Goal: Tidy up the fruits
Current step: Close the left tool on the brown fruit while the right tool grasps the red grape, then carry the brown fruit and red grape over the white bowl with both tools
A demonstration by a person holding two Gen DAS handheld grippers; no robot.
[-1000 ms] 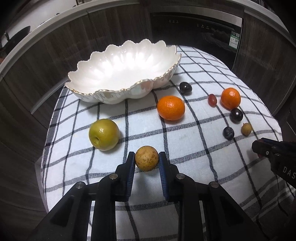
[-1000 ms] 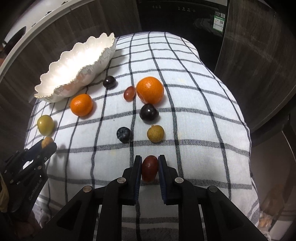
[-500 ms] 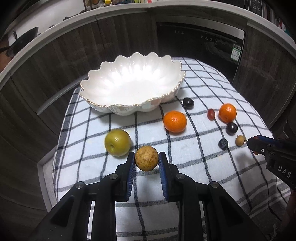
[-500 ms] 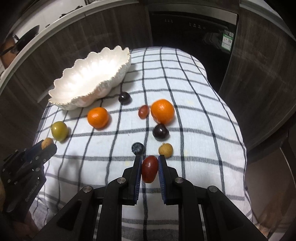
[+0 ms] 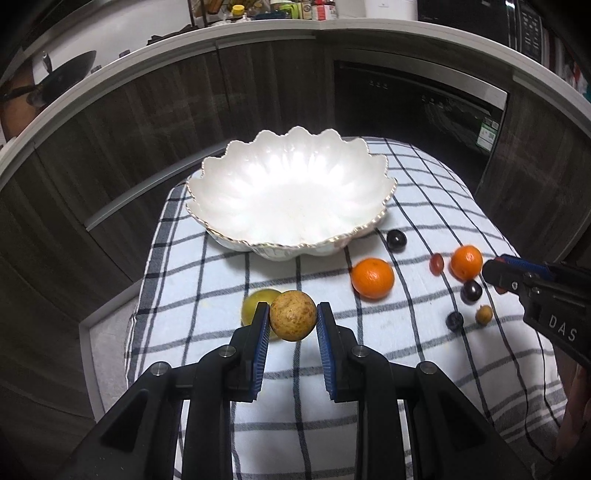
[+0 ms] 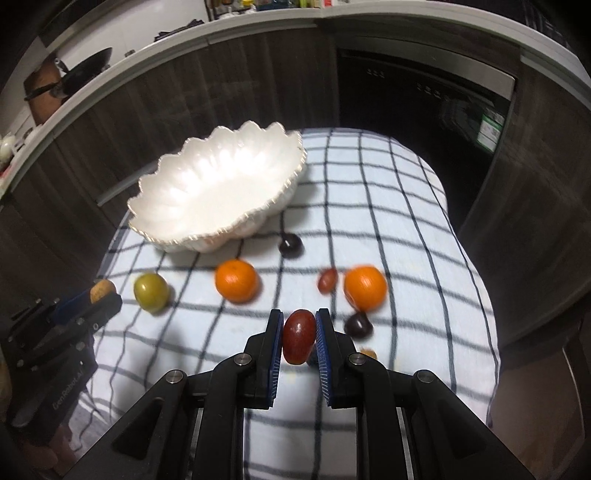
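My left hand-held gripper (image 5: 292, 320) pinches a tan fruit (image 5: 292, 315), centre frame; right hand-held gripper (image 6: 299, 336) pinches a red grape (image 6: 299, 336). White bowl (image 5: 295, 240) w/ scalloped rim above, on checked cloth (image 5: 207, 280).

a speckled tan fruit (image 5: 292, 315) and an oval red fruit (image 6: 299, 336) are held above the cloth.

A home kitchen: dark wood-grain cabinet fronts (image 5: 122, 155) run under a pale countertop (image 5: 258, 31) carrying jars and bottles (image 5: 295, 9), a black frying pan (image 6: 86, 66) rests at its left end, and a built-in dark appliance (image 5: 417, 110) sits between the cabinets.
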